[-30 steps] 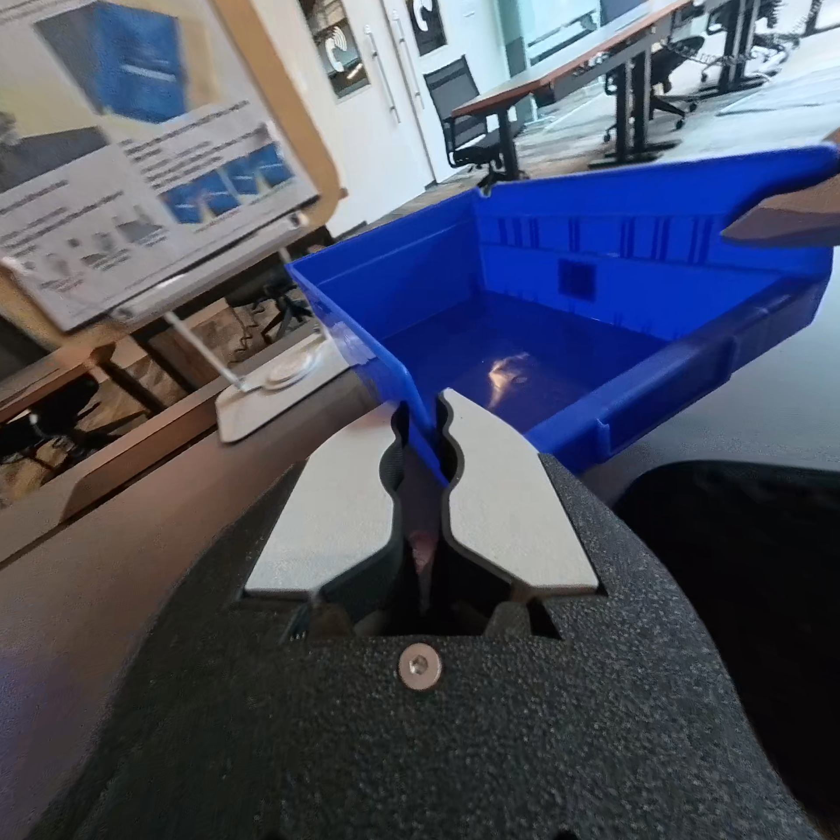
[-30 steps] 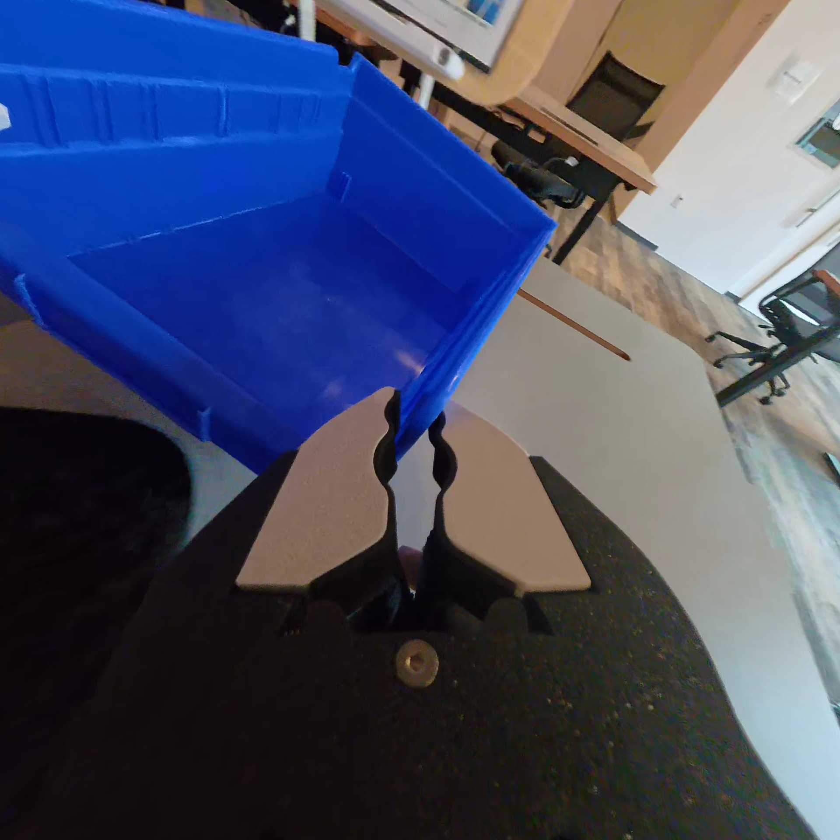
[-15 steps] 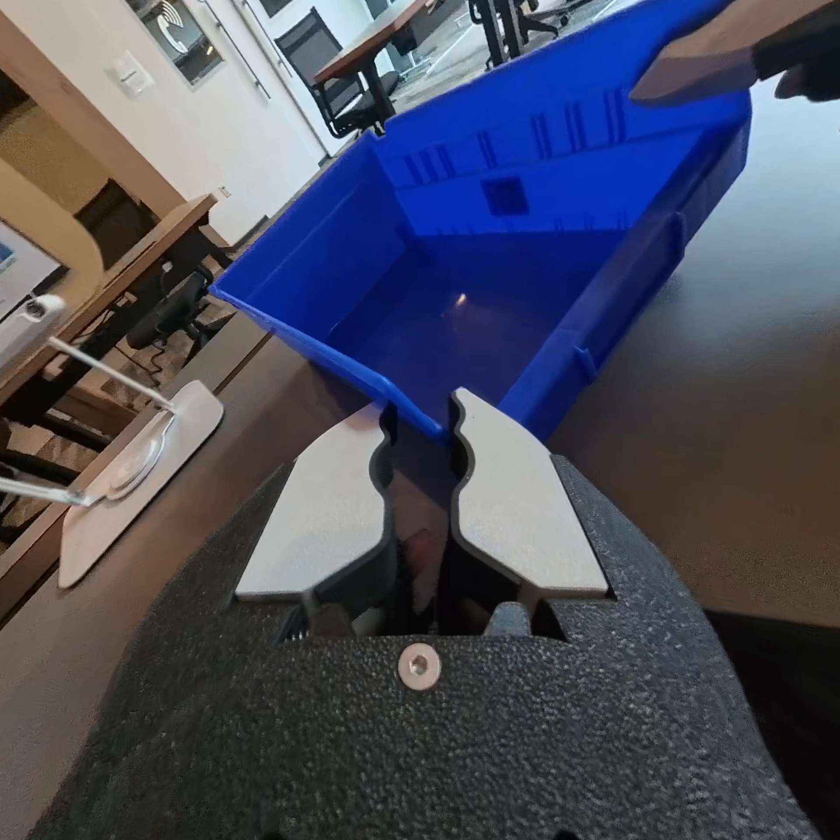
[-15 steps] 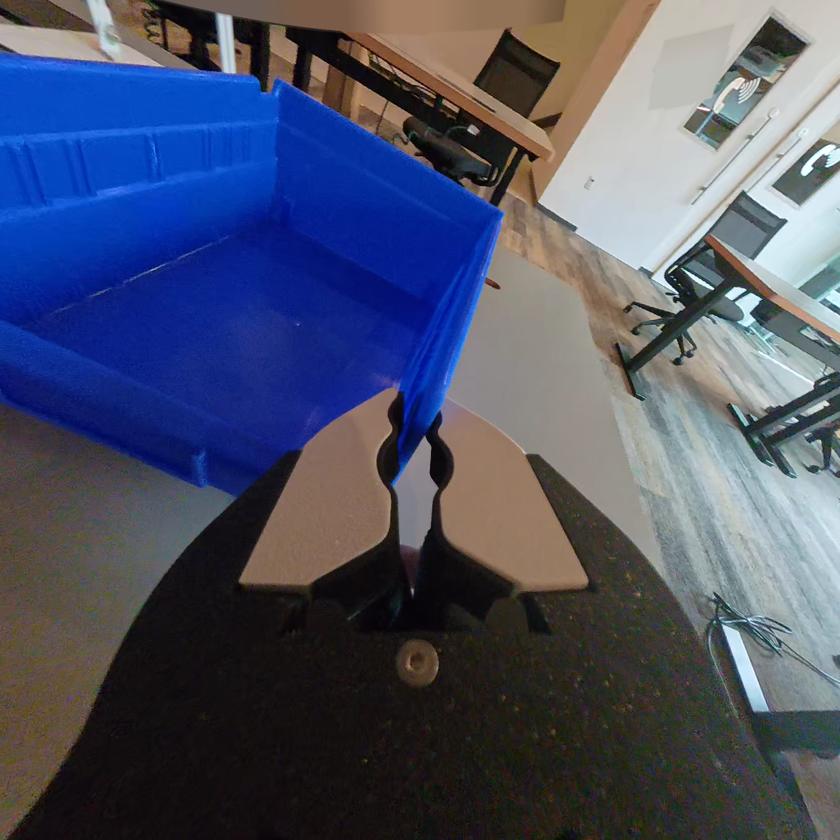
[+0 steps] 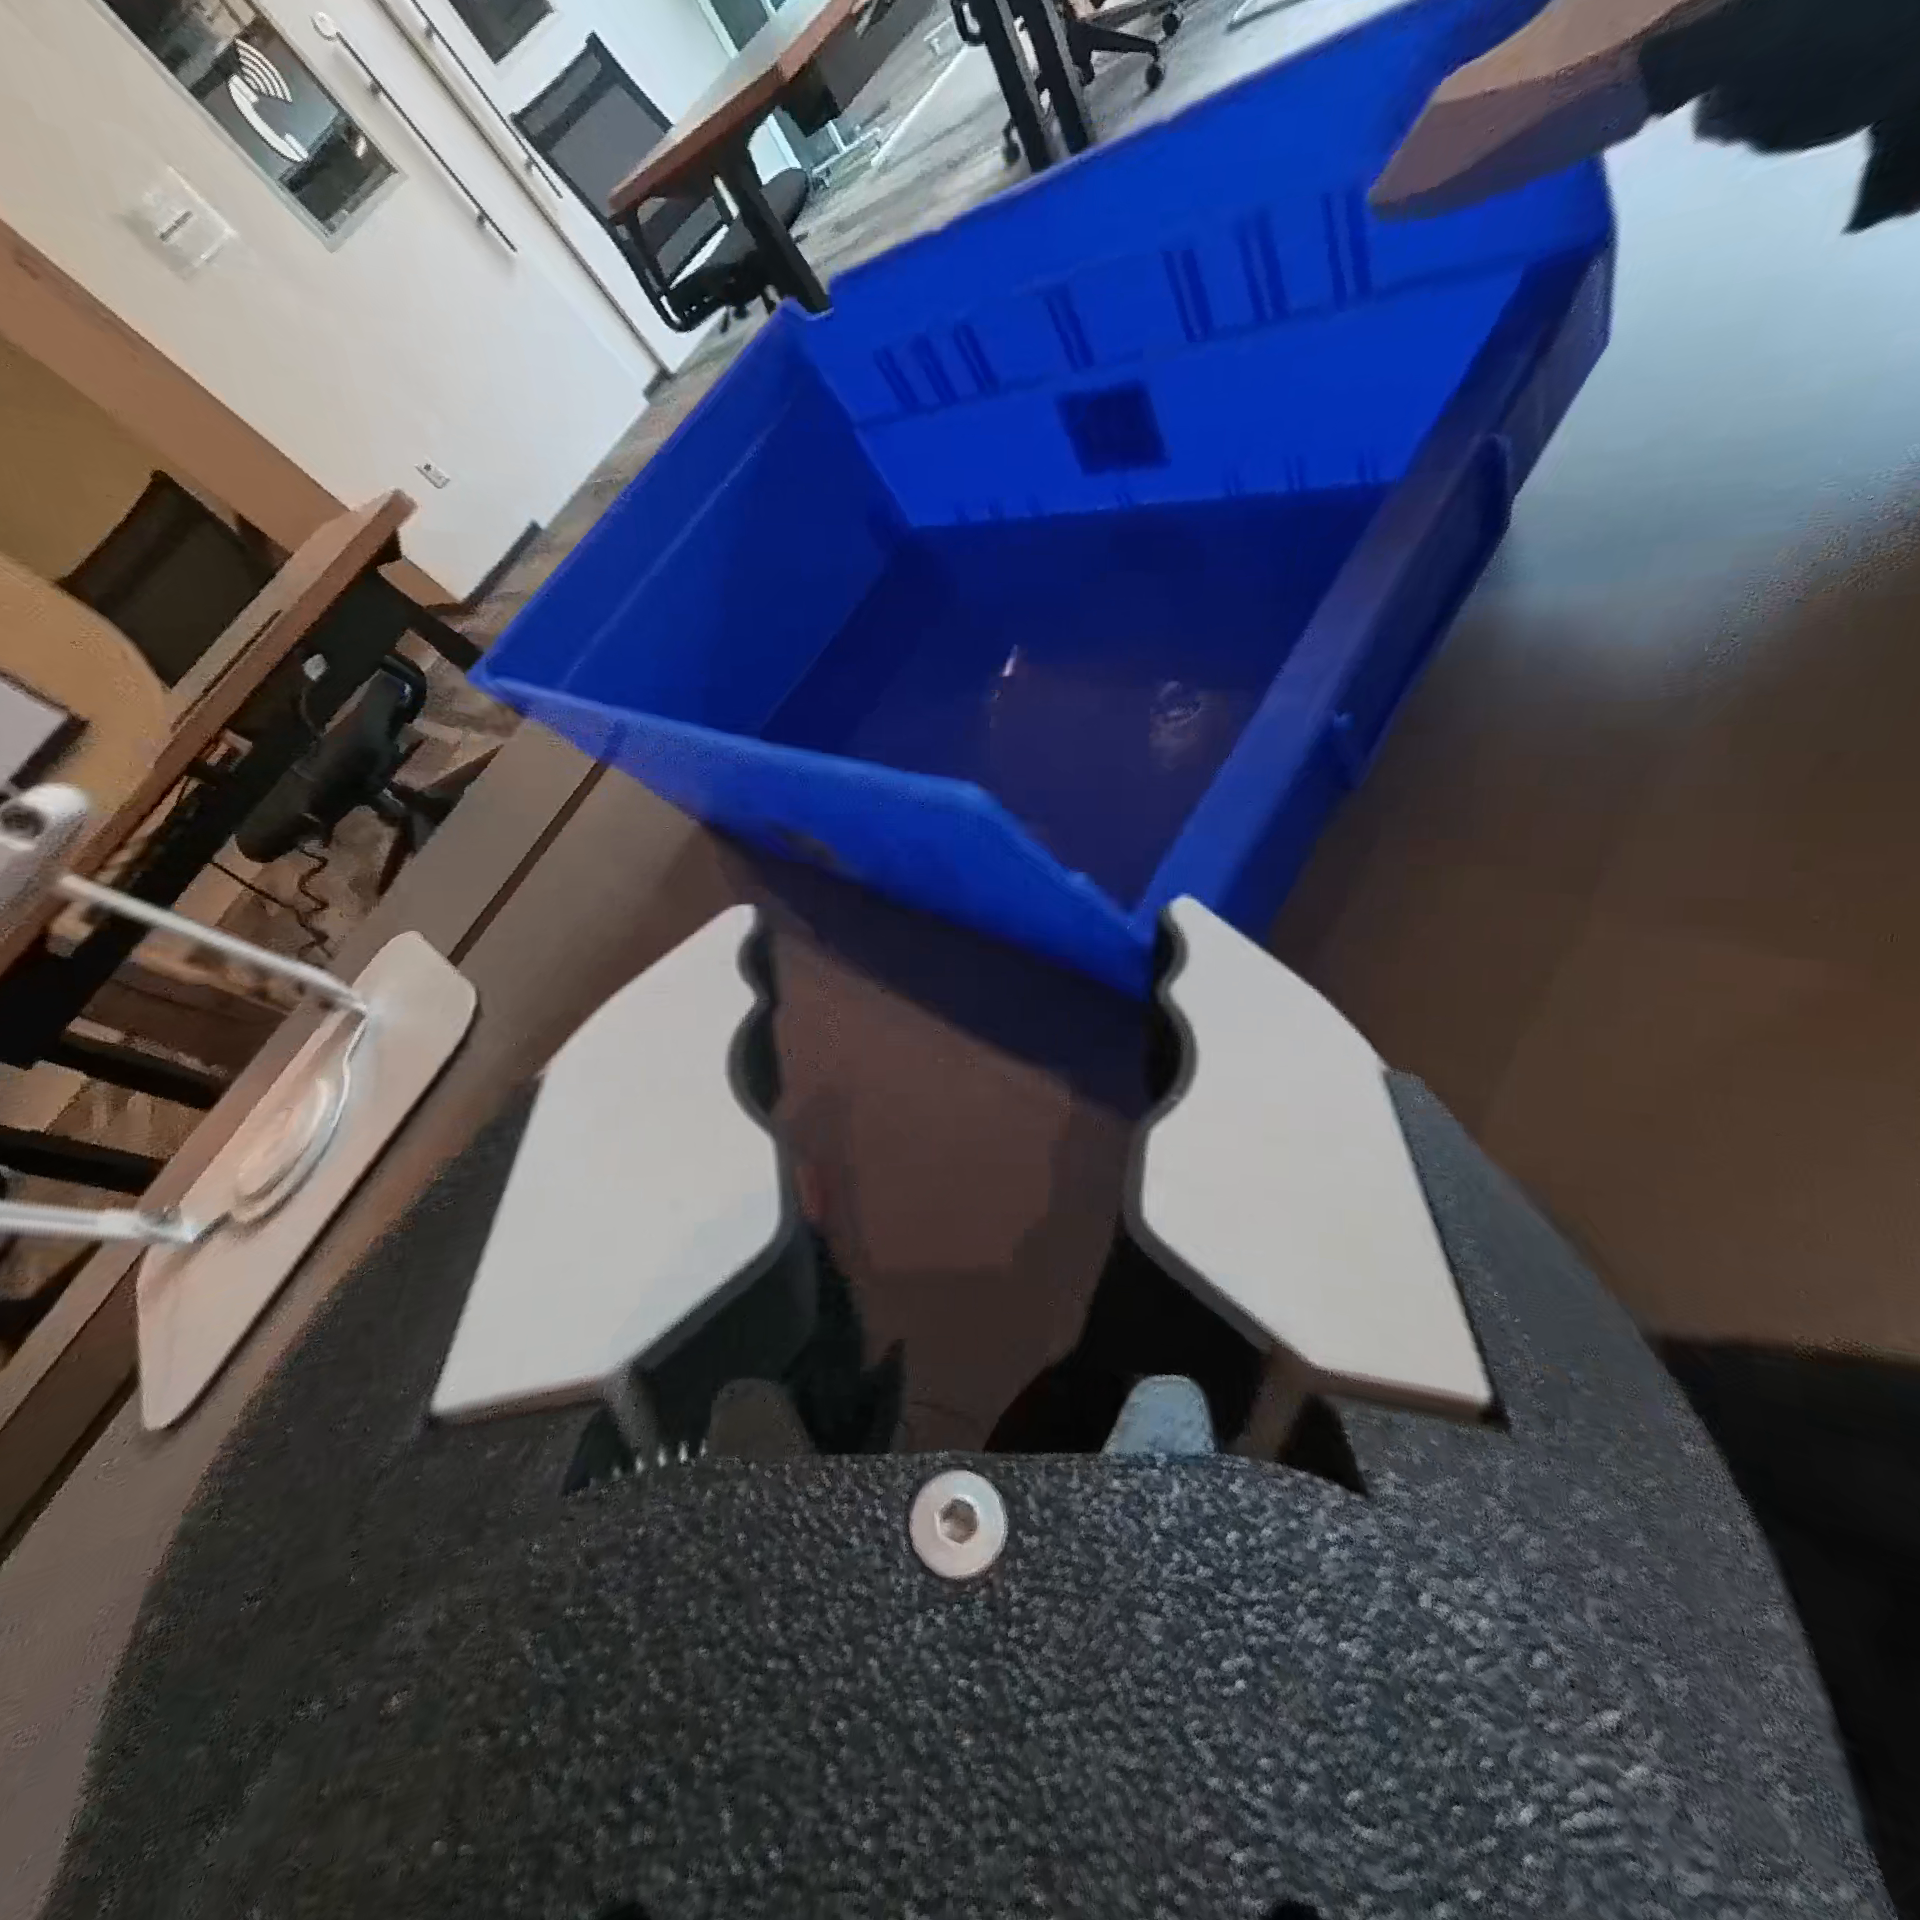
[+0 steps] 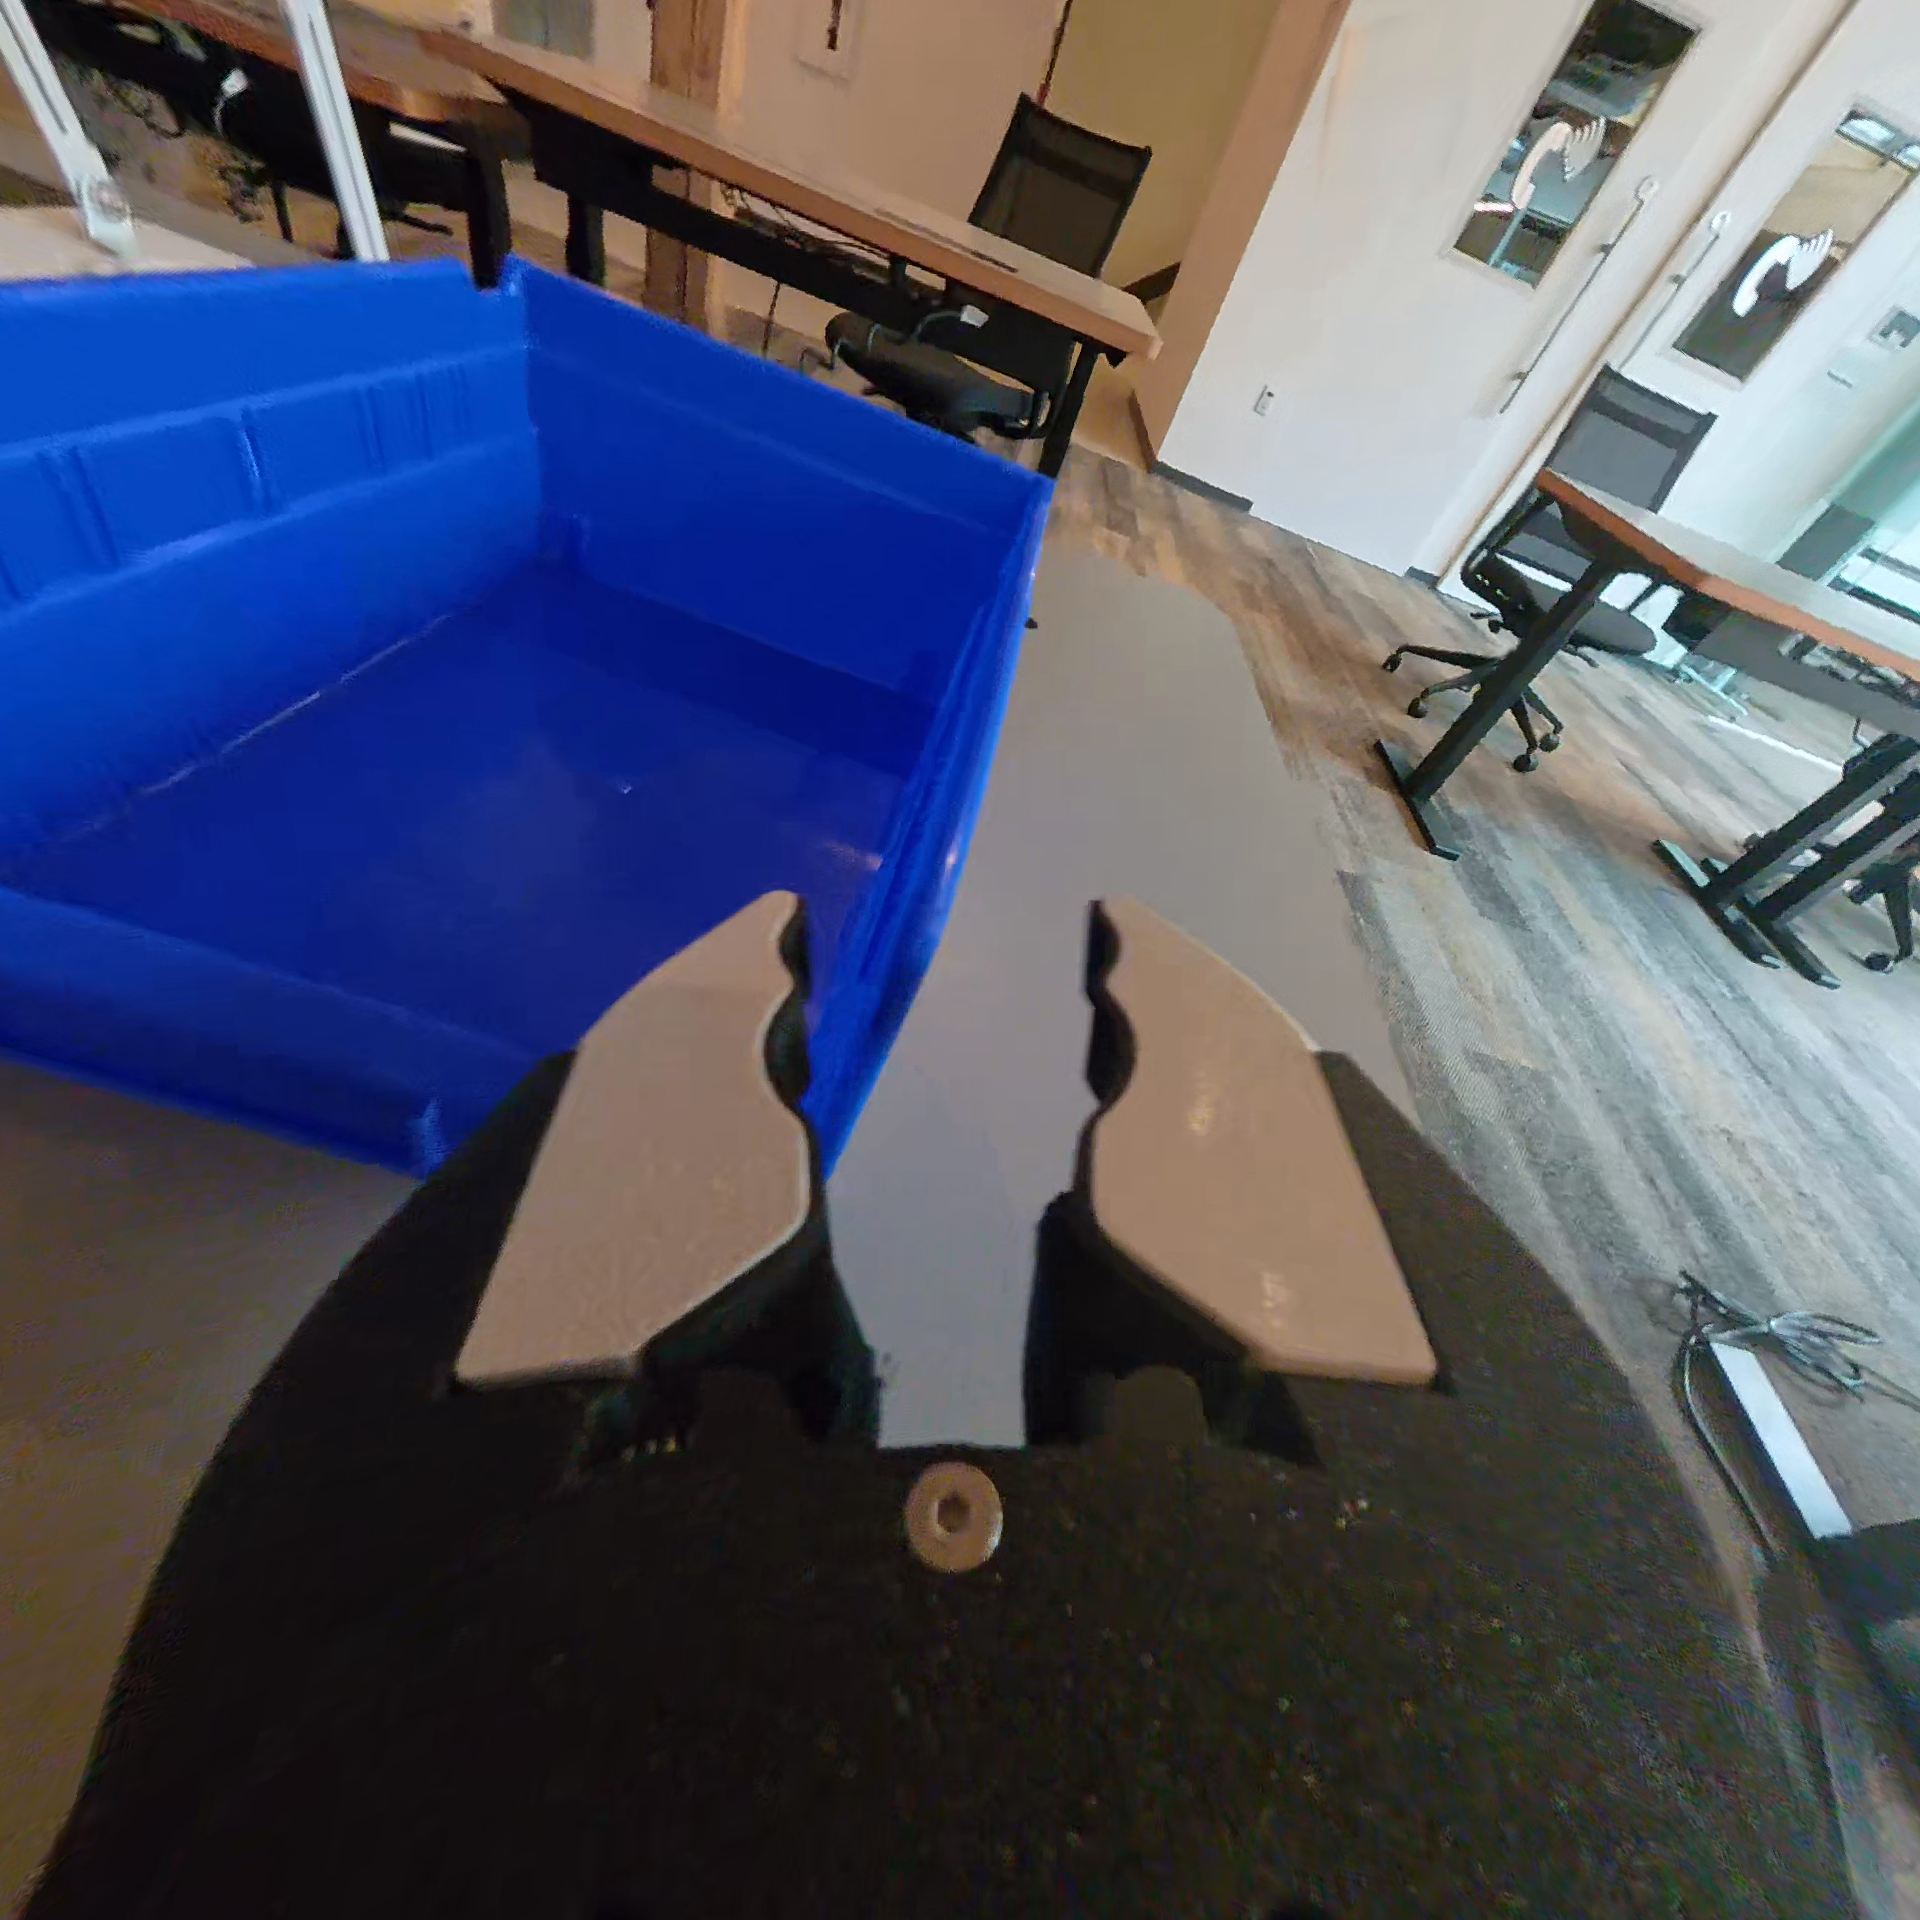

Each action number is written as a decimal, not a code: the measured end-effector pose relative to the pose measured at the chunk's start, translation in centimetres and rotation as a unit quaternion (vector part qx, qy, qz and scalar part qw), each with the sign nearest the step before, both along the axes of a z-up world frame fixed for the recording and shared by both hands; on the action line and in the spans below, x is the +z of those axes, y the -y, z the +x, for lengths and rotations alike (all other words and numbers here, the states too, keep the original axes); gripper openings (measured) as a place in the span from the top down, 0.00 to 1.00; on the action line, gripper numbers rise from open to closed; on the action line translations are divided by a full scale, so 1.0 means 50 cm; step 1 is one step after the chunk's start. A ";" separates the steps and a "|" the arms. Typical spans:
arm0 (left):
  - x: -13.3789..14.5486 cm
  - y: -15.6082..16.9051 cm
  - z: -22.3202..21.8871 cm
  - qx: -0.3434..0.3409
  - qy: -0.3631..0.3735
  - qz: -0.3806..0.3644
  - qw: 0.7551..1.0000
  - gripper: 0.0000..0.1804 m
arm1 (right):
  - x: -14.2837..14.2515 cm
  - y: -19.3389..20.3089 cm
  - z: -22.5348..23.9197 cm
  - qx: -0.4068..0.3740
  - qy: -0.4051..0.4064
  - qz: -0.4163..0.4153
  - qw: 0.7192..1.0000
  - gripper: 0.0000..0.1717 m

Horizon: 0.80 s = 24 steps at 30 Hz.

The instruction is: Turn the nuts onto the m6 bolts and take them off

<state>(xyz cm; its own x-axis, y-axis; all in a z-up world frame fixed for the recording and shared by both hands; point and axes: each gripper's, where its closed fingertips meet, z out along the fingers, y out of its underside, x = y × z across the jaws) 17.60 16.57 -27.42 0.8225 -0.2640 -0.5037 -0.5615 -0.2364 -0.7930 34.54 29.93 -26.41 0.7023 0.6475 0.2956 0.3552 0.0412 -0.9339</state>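
A blue plastic bin (image 5: 1039, 582) sits on the grey-brown worktop (image 5: 1662, 831), and both pairs of tongs are at its near end, one at each corner. No nuts or bolts can be made out in either view; the bin's floor shows only a few dim reflections.

The left tongs (image 5: 956, 977) stand wide apart. The bin's near corner lies between them, its edge just beside the inner face of the right-hand finger (image 5: 1247, 1101); whether it touches cannot be told. The left-hand finger is well clear of the plastic, so nothing is clamped.

The right tongs (image 6: 945, 997) are apart too. The bin (image 6: 416, 727) has its side wall and corner running down right beside the left-hand finger (image 6: 665, 1132), while the other finger (image 6: 1226, 1143) hangs over bare worktop (image 6: 1122, 790) with open space between them. This wall is not gripped either.

In the left wrist view, the far tip of the other tongs (image 5: 1507, 135) shows at the bin's far corner, close to the rim.

Beyond the worktop's left edge stands a flat metal base plate (image 5: 312, 1164) with thin rods rising from it. Office desks (image 6: 831, 208) and black chairs (image 6: 1060, 187) stand on the wood-look floor (image 6: 1558, 935) behind.
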 end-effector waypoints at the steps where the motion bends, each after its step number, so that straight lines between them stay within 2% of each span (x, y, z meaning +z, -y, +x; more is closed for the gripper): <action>1: 0.009 0.015 -0.016 0.001 0.007 -0.005 1.000 0.58 | 0.008 0.001 0.008 -0.008 -0.004 -0.005 1.000 0.64; 3: 0.035 0.051 -0.055 0.003 0.037 -0.009 0.999 0.56 | 0.030 0.008 0.020 -0.020 -0.014 -0.010 1.000 0.56; 7: 0.098 0.136 -0.189 0.044 0.107 0.003 0.993 0.56 | 0.094 0.045 0.015 -0.027 -0.045 0.000 0.999 0.55; 11: 0.153 0.245 -0.390 0.148 0.125 0.051 0.980 0.58 | 0.151 0.107 -0.049 -0.008 -0.057 0.012 0.998 0.57; 15: 0.185 0.379 -0.582 0.256 0.125 0.101 0.953 0.59 | 0.189 0.181 -0.168 0.043 -0.050 0.030 0.997 0.57; 19: 0.189 0.506 -0.738 0.347 0.124 0.134 0.920 0.60 | 0.202 0.218 -0.242 0.050 -0.081 0.033 0.995 0.57; 24: 0.140 0.615 -0.887 0.430 0.125 0.137 0.883 0.61 | 0.163 0.215 -0.260 0.022 -0.118 -0.002 0.993 0.58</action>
